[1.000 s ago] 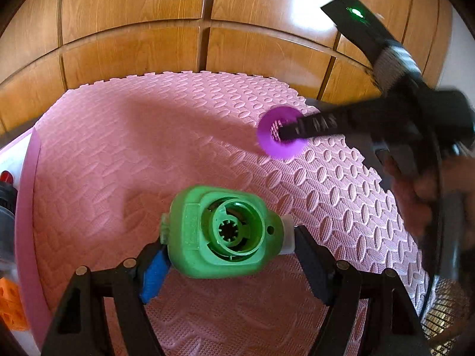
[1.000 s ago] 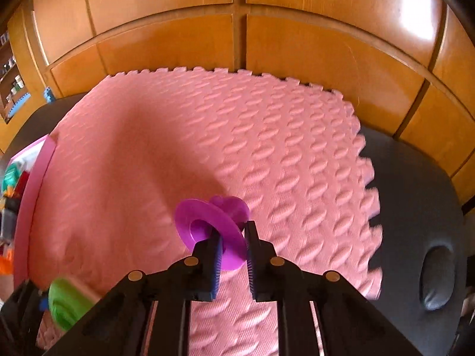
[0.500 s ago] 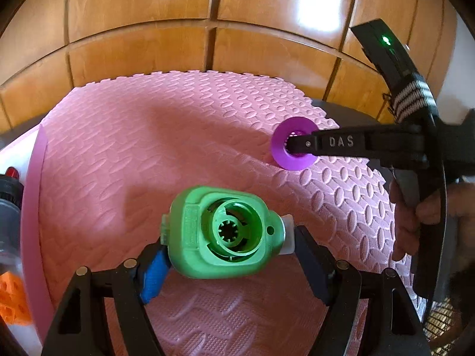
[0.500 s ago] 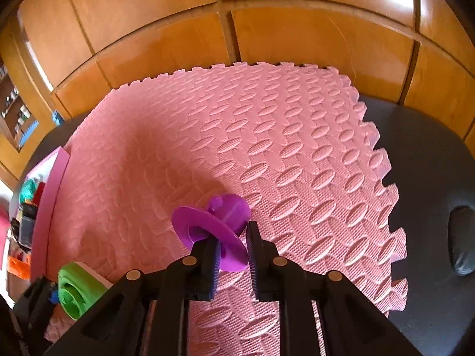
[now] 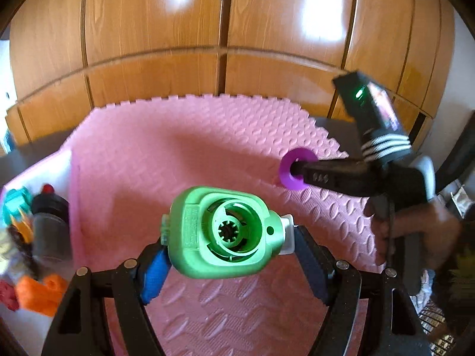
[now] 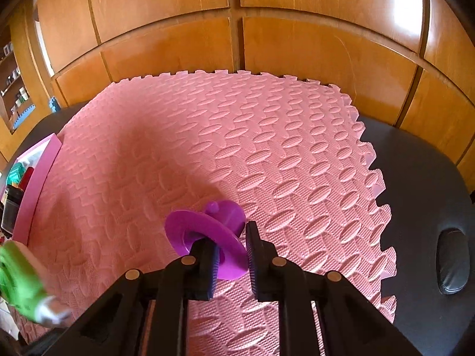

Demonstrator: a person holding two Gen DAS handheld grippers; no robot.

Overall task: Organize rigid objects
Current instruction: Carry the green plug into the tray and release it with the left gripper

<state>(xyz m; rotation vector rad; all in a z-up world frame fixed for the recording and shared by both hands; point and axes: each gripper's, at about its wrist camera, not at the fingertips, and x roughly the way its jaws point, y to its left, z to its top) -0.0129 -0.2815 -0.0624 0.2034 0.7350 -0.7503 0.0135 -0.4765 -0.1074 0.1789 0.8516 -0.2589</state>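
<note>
My left gripper (image 5: 228,249) is shut on a green plastic housing (image 5: 222,231) with a round toothed socket, held above the pink foam mat (image 5: 178,154). The housing shows blurred at the left edge of the right wrist view (image 6: 17,279). My right gripper (image 6: 231,252) is shut on a purple spool-like part (image 6: 207,237) with two discs, held above the mat (image 6: 267,148). In the left wrist view the right gripper (image 5: 299,169) comes in from the right with the purple part (image 5: 292,167) at its tip.
A pink-rimmed tray (image 5: 74,178) at the mat's left edge holds several small objects: a dark cylinder (image 5: 50,225), an orange piece (image 5: 38,293), a teal piece (image 5: 16,201). Wooden panels (image 6: 237,29) stand behind. A black padded surface (image 6: 421,207) lies right of the mat.
Both grippers have risen and tilted up while keeping their objects. The left view has swung left, so the tray's contents show more. The right gripper sits farther right in it.
</note>
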